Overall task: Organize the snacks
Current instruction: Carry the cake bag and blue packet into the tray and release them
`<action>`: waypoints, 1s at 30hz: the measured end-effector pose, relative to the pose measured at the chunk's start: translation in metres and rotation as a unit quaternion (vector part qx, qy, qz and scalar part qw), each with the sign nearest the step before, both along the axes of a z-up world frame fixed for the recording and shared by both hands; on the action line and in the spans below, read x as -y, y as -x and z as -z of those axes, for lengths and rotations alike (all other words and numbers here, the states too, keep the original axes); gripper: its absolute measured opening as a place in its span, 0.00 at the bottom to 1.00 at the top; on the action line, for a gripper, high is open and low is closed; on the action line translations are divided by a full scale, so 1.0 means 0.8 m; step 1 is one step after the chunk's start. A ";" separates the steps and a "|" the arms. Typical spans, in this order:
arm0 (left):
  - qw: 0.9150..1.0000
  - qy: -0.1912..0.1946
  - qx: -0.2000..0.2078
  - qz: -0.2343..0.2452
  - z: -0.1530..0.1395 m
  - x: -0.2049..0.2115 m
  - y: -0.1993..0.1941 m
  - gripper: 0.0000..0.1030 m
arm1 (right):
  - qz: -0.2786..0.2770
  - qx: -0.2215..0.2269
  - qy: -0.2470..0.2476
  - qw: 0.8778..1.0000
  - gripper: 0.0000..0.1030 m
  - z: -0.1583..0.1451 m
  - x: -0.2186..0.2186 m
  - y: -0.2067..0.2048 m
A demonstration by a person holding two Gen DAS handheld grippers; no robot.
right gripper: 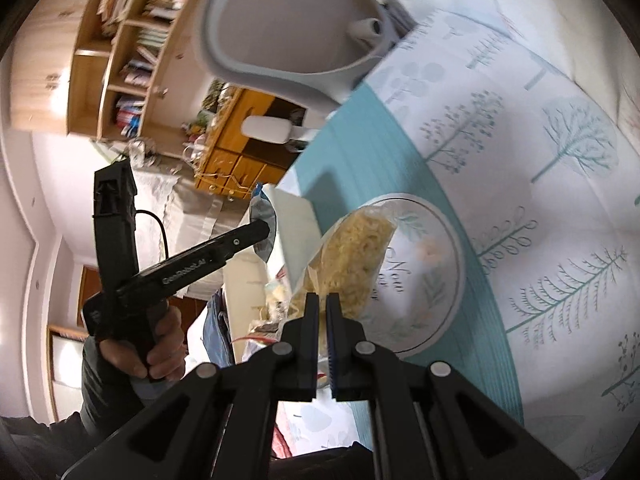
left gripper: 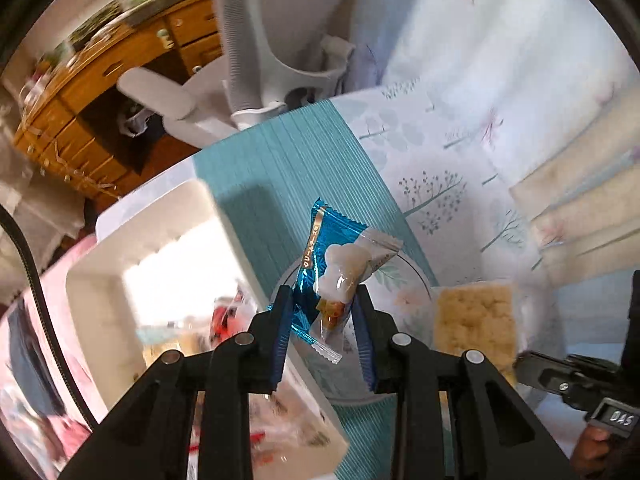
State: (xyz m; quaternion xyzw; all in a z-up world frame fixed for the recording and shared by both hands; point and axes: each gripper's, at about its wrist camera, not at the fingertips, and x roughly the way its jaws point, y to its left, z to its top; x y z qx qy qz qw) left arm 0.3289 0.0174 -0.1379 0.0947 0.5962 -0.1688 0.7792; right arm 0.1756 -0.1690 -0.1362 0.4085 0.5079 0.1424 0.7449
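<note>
My left gripper (left gripper: 322,312) is shut on a blue and clear snack packet (left gripper: 334,276), lifted above a round white plate (left gripper: 416,280) on the teal table runner (left gripper: 280,168). My right gripper (right gripper: 322,300) is shut on the edge of a clear bag holding a yellow noodle block (right gripper: 356,248), which hangs over the same plate (right gripper: 436,280). That noodle bag (left gripper: 474,316) shows at the right of the left wrist view, pinched by the right gripper's fingers (left gripper: 532,364). In the right wrist view the left gripper (right gripper: 256,232), held by a hand (right gripper: 160,352), carries its packet (right gripper: 262,210).
A white box (left gripper: 132,240) with several wrapped snacks inside stands left of the plate (right gripper: 296,232). A tree-print tablecloth (right gripper: 540,180) covers the table. A white office chair (left gripper: 272,40) stands beyond the table edge, with wooden drawers (left gripper: 80,128) behind it.
</note>
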 end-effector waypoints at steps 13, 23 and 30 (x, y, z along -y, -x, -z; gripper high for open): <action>0.997 0.026 0.035 -0.069 -0.060 -0.148 0.082 0.27 | -0.063 0.087 0.059 0.993 0.02 -0.060 -0.112 0.030; 0.996 0.027 0.016 -0.082 -0.039 -0.238 0.113 0.28 | -0.096 0.132 0.097 0.982 0.00 -0.063 -0.223 0.049; 0.997 0.029 0.005 -0.074 -0.021 -0.262 0.123 0.31 | -0.076 0.144 0.118 0.980 0.00 -0.067 -0.251 0.047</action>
